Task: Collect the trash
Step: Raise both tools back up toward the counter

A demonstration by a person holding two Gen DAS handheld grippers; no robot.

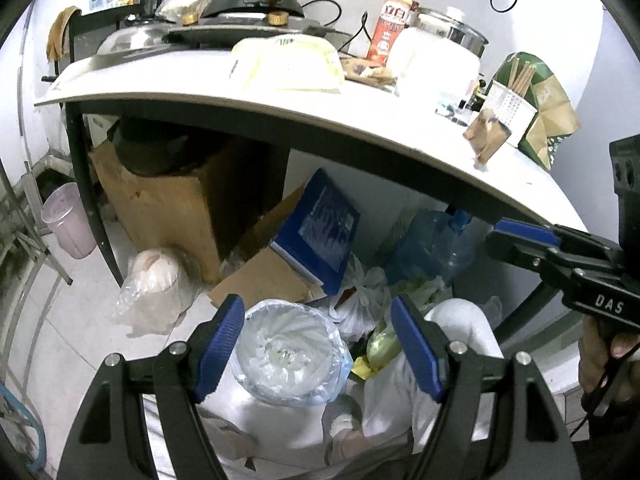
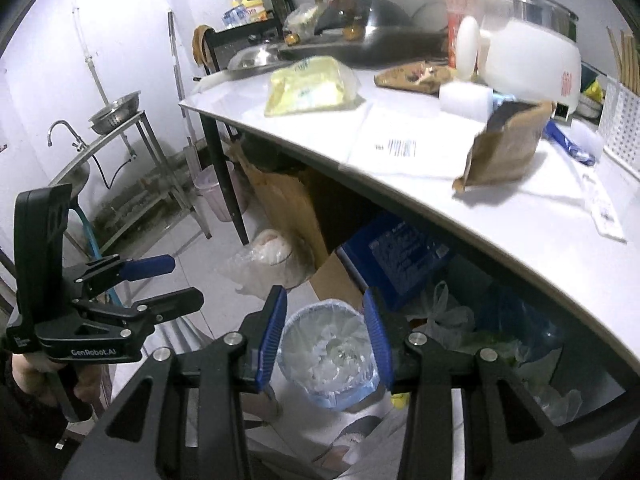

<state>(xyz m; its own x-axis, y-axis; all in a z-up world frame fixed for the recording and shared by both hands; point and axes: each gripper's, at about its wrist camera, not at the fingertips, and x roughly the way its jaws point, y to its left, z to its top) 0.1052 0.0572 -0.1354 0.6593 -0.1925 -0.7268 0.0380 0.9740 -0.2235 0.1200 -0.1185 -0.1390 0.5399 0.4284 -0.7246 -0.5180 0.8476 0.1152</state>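
Blurred brown packet (image 2: 506,144) on table (image 2: 520,220)

Left gripper (image 1: 318,348) fingers spread wide above lined trash bin (image 1: 290,354), cluttered white table (image 1: 280,116) beyond — boxes, bags beneath.

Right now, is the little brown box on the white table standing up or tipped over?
Tipped. The brown box leans to one side on the white table, one bottom edge lifted.

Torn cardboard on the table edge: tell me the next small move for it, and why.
Probably reach the right gripper up and forward to the torn cardboard. Its fingers are apart with nothing between them, the cardboard stands loose near the table edge, and the lined bin waits below for the drop.
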